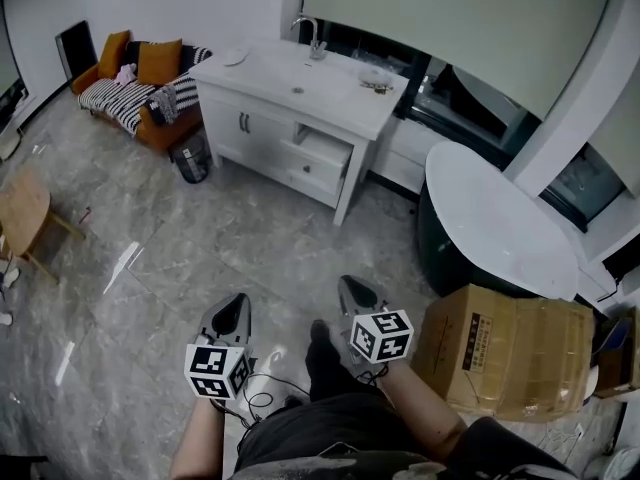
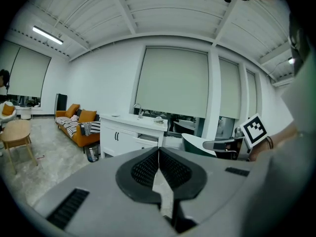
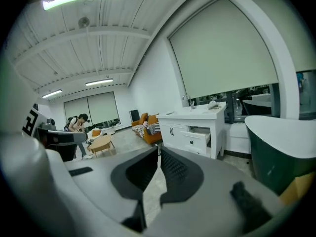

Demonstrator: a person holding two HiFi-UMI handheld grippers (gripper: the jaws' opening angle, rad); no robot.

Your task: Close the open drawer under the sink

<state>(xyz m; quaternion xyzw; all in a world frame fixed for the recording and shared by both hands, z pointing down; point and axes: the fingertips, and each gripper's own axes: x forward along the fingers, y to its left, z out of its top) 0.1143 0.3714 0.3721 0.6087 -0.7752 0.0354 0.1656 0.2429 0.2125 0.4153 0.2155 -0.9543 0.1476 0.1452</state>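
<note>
A white sink cabinet (image 1: 300,108) stands across the room by the windows, with a tap (image 1: 312,36) on top. Its upper right drawer (image 1: 320,151) is pulled out; the same open drawer (image 3: 200,137) shows in the right gripper view and faintly as drawer (image 2: 146,138) in the left gripper view. My left gripper (image 1: 236,310) and right gripper (image 1: 355,291) hover low over the floor, far short of the cabinet. Both point toward it, jaws shut, nothing between them.
An orange sofa (image 1: 140,83) with striped cushions sits left of the cabinet, a dark bin (image 1: 190,156) beside it. A dark bathtub (image 1: 490,233) and a cardboard box (image 1: 510,353) stand at my right. A wooden table (image 1: 25,213) is at the left. Cables (image 1: 262,388) lie by my feet.
</note>
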